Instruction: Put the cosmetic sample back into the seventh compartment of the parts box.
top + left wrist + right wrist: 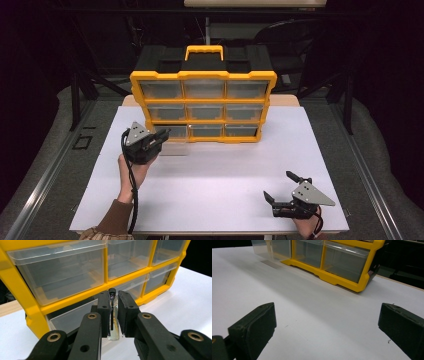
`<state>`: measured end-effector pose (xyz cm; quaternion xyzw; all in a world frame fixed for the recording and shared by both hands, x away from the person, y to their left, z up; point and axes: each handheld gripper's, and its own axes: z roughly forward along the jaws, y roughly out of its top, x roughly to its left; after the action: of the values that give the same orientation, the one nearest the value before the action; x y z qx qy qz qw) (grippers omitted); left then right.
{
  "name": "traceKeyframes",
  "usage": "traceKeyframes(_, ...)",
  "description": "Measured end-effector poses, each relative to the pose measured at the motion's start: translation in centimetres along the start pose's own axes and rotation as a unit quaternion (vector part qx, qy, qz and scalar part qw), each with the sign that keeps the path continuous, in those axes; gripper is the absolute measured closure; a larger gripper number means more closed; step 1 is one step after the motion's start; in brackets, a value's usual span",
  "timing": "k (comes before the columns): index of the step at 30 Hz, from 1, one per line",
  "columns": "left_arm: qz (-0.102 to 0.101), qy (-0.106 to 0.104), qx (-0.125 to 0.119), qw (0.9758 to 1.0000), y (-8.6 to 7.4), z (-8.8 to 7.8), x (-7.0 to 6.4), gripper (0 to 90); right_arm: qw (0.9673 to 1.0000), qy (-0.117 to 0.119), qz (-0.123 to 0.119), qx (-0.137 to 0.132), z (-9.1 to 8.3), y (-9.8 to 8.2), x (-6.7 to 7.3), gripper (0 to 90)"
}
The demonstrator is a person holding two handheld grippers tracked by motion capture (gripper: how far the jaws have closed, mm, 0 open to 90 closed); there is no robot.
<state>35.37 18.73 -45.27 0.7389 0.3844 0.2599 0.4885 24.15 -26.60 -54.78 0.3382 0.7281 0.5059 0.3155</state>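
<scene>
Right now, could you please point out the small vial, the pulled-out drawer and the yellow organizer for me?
small vial [114,315]: left gripper view, clear body between the left claw's pads.
pulled-out drawer [72,318]: left gripper view, clear front wall.
yellow organizer [202,75]: high view, top yellow frame bar.

Both tools are matte black. The left gripper [161,135] carries a grey three-cornered plate with small dark screw holes, and a black cable trails from it along a brown knitted sleeve [116,217]. Its linkage arms show brass-coloured pivot bushings, and its fingers [128,312] are blocky pads. The right gripper [282,187] bears the same grey plate.
</scene>
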Motion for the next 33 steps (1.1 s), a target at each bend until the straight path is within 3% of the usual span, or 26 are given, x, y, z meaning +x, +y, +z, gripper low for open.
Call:
traceKeyframes(14, -0.010, 0.010, -0.001, 0.9999, 0.0, 0.9, 1.2, 80.5, 1.0000, -0.001, 0.001, 0.001, 0.0, -0.1, 0.0, 1.1)
traceKeyframes(33, -0.022, 0.023, 0.008, 0.9995, -1.3, 2.4, 2.0, 80.5, 1.0000, 0.002, 0.000, 0.003, 0.1, -0.1, 0.1, 1.2)
